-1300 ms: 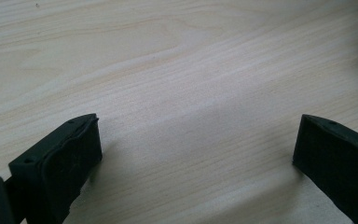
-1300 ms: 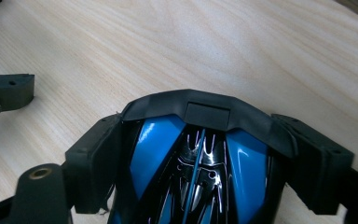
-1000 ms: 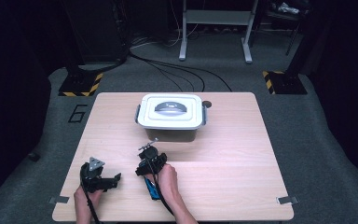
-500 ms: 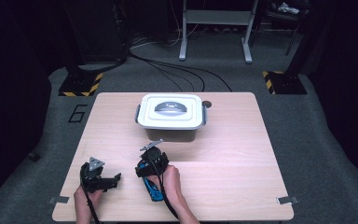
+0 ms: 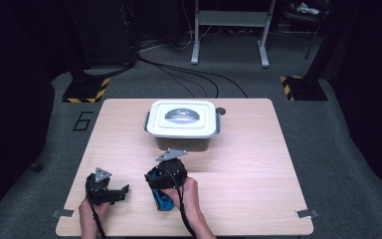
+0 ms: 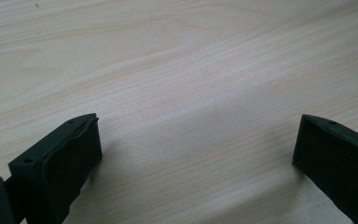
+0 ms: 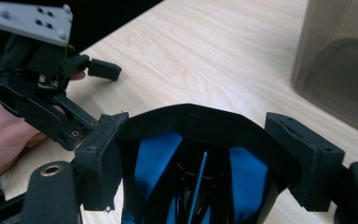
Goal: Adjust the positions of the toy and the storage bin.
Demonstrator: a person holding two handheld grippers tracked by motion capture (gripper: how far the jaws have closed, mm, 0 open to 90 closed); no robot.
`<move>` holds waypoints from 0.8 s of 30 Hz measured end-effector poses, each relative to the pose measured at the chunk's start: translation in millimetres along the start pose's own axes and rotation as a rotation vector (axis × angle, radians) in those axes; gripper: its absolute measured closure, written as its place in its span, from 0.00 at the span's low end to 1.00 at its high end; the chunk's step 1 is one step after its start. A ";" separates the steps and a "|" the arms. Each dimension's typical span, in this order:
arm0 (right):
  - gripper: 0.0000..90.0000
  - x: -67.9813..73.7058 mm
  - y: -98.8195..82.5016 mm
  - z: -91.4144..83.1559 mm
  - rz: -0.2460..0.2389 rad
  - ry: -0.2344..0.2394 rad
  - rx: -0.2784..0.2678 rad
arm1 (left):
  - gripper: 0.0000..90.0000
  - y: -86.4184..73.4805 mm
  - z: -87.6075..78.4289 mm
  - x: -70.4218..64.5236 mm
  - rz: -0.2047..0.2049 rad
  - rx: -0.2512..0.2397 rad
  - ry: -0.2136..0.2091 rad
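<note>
My right gripper [image 7: 196, 122] holds a soft black and blue object [image 7: 247, 172] with an open top, its jaws pressed on either side of the black rim. From above, the right gripper [image 5: 167, 172] sits at the table's near middle, with the object's blue part [image 5: 163, 201] showing beside the hand. My left gripper [image 5: 118, 191] rests at the near left, and the left gripper [image 6: 198, 140] has its jaws wide apart over bare wood. A white lidded container [image 5: 181, 119] stands at the table's far middle, just beyond the right gripper.
The wooden table [image 5: 258, 164] has bare room on its right half. The container's grey wall [image 7: 340, 60] rises close at the right of the right gripper view, and the left gripper [image 7: 93, 70] and a hand are at its left. Cables cross the floor [image 5: 189, 74] behind.
The right gripper with the black and blue object has shifted slightly towards the container. The left gripper has stayed where it was.
</note>
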State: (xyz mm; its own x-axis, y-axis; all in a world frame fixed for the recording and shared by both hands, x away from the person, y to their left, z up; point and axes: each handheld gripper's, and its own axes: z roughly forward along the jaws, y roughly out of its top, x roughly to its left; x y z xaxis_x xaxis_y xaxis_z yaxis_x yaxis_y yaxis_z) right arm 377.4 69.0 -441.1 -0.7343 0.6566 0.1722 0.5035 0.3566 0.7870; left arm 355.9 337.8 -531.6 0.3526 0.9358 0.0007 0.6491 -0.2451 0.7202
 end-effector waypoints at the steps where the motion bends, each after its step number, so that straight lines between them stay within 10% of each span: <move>1: 0.26 -1.2 0.6 -6.4 -0.001 0.001 -0.017 | 0.01 0.0 0.0 0.0 0.000 0.000 0.000; 24: 0.26 -37.0 -17.2 -70.8 0.028 -0.089 -0.118 | 0.01 0.2 0.1 -0.3 -0.005 -0.001 0.001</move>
State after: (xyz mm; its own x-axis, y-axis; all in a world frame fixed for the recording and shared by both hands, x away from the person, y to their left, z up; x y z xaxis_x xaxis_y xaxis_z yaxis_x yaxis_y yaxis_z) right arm 363.7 -8.5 -419.1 -0.6750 0.7232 0.1462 0.4625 0.2603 0.8476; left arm 356.0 337.4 -531.4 0.3487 0.9372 -0.0028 0.6504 -0.2398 0.7208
